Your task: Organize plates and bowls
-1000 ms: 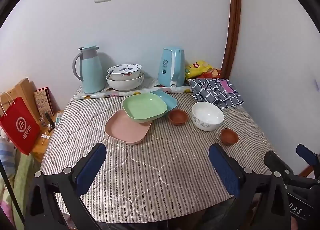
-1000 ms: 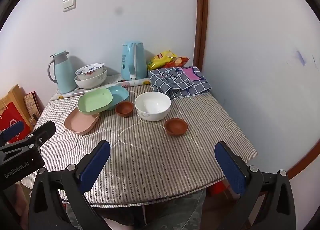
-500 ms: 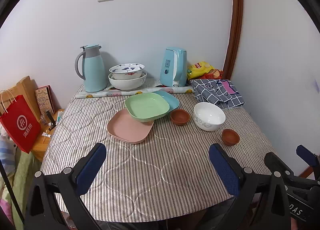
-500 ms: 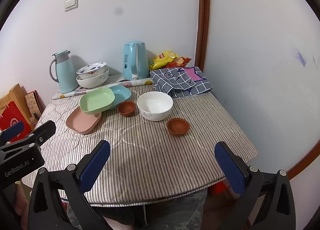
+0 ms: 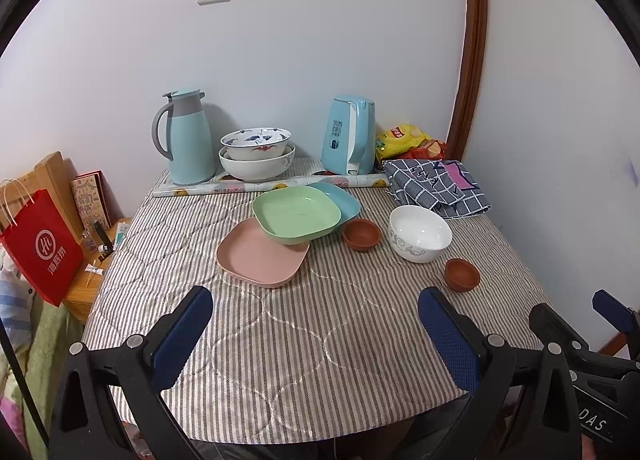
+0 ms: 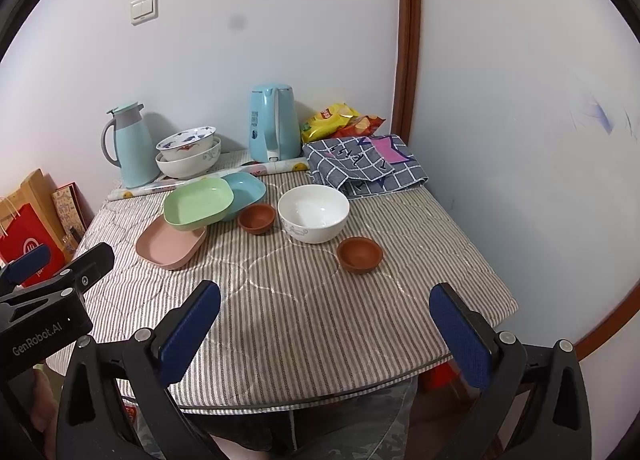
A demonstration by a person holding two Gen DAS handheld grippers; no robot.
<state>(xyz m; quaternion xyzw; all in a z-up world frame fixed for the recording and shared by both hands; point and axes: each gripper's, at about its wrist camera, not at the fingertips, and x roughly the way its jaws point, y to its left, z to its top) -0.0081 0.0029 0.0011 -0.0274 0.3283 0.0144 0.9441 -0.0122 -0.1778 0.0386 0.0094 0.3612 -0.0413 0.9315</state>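
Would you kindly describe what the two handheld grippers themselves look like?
The left gripper and the right gripper match: black plastic frames with silver screws, and two fingers with textured dark-blue pads. White lettering reads "GenRobot.AI" on the left one's side. No cables or sleeves show.
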